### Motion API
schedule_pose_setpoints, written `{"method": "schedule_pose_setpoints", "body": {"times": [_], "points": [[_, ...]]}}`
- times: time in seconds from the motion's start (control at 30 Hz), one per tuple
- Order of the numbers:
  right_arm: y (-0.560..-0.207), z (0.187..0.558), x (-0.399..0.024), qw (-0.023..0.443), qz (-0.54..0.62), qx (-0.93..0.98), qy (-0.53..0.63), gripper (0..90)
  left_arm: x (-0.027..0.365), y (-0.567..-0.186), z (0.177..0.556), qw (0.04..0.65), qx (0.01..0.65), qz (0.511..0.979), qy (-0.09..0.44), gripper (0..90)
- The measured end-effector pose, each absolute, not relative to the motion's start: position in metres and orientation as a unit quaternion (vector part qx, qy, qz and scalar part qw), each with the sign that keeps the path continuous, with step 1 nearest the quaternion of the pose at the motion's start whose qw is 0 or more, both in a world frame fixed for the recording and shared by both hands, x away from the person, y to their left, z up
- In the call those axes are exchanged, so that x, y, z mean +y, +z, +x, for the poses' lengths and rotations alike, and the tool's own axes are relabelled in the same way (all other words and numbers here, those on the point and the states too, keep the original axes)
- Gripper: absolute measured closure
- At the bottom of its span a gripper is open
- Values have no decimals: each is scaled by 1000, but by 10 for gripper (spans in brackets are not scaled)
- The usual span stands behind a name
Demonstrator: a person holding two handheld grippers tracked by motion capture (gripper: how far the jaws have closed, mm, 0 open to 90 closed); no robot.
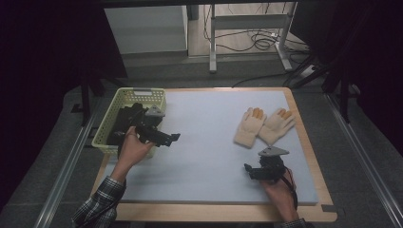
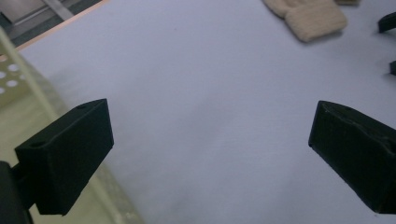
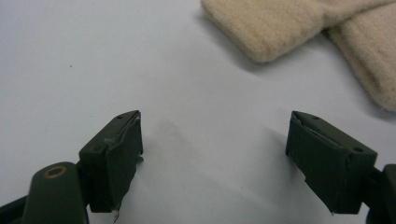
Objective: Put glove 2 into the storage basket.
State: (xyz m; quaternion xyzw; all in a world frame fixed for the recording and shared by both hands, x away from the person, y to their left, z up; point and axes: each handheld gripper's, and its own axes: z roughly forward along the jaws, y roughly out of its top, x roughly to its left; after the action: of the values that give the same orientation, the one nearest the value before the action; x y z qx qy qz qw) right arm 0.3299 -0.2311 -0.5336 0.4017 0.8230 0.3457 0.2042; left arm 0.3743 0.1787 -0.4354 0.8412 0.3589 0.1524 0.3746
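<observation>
Seen from above: pale grey-blue padded surface (image 1: 199, 142) with a wooden edge, carrying a pair of cream knitted gloves with orange fingertips (image 1: 263, 126) at the right, lying flat side by side, cuffs toward the person and touching or slightly overlapping. Pale yellow-green perforated plastic basket (image 1: 129, 118) at the left edge, holding dark items too dim to identify. Left claw (image 1: 171, 138) held just beside the basket's near corner, pointing toward the middle, jaws spread wide and empty. Right claw (image 1: 248, 170) resting low near the front, just short of the glove cuffs, jaws likewise apart with nothing between them; cuffs (image 3: 266, 32) visible ahead of its jaws in the right gripper view. Likely next: picking up a glove for the basket. Risks as judged: pinching both overlapped cuffs at once and dragging the second glove along, or jaws digging into the soft padding and snagging it instead of the knit
</observation>
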Motion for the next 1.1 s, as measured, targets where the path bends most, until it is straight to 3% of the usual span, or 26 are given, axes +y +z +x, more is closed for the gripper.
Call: {"method": "schedule_pose_setpoints", "body": {"times": [0.53,0.83,1.1], "points": [[-533,331,-231,201,403,824,344,182,136,-468,334,383,307,859,144,1],[-533,331,-231,200,403,824,344,181,141,-507,316,378,329,855,131,2],[-533,331,-231,199,403,824,343,172,150,-545,306,333,355,861,148,2]]}}
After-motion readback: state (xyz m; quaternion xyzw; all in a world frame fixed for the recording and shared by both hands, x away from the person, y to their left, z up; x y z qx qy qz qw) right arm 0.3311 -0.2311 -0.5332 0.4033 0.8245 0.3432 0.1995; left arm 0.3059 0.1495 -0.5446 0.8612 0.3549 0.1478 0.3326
